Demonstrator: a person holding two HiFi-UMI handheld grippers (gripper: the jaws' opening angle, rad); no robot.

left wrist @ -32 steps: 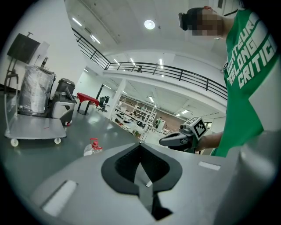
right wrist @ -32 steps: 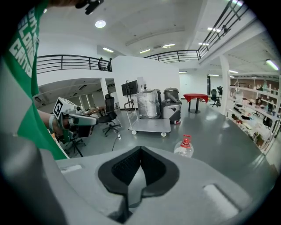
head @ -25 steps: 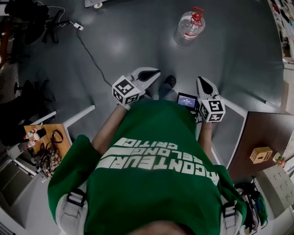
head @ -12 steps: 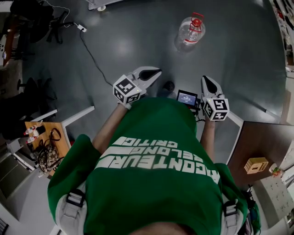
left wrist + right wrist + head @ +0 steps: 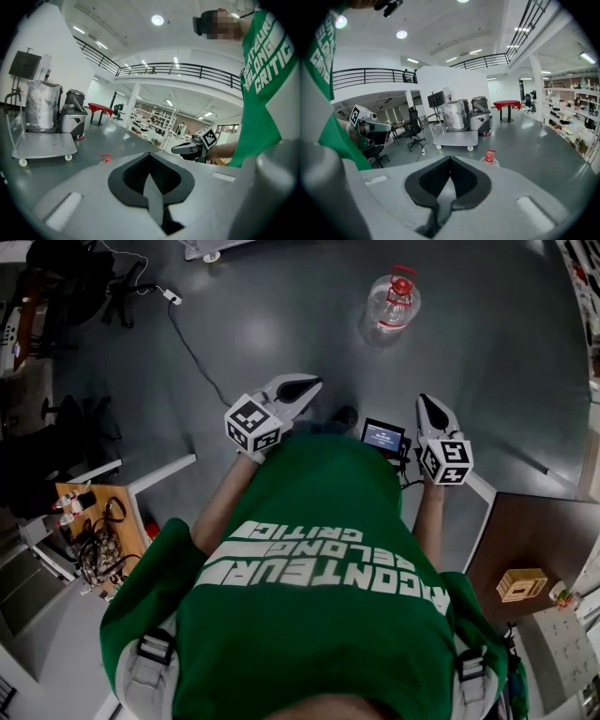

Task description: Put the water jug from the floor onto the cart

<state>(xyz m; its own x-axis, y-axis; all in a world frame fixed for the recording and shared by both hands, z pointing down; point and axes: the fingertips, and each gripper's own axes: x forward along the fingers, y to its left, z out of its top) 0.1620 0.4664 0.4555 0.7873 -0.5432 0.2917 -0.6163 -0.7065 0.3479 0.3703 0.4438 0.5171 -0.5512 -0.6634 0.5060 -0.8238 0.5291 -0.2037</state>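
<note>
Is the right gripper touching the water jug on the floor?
Apart. The head view shows bare floor between the right gripper and the water jug, which stands well ahead of its shut jaws.

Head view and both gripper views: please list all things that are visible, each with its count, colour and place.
water jug: one, clear with red cap, upright on the grey floor ahead.
cart: one, grey flat platform on wheels, far across the floor.
cable: one, black, on the floor at left.
brown table: one, dark brown, at right.
wooden box: one, light wood, on the brown table.
red table: one, far back in the hall.
small screen: one, black with blue display, between the grippers.
left gripper: one, grey, jaws together, empty.
right gripper: one, grey, jaws together, empty.
</note>
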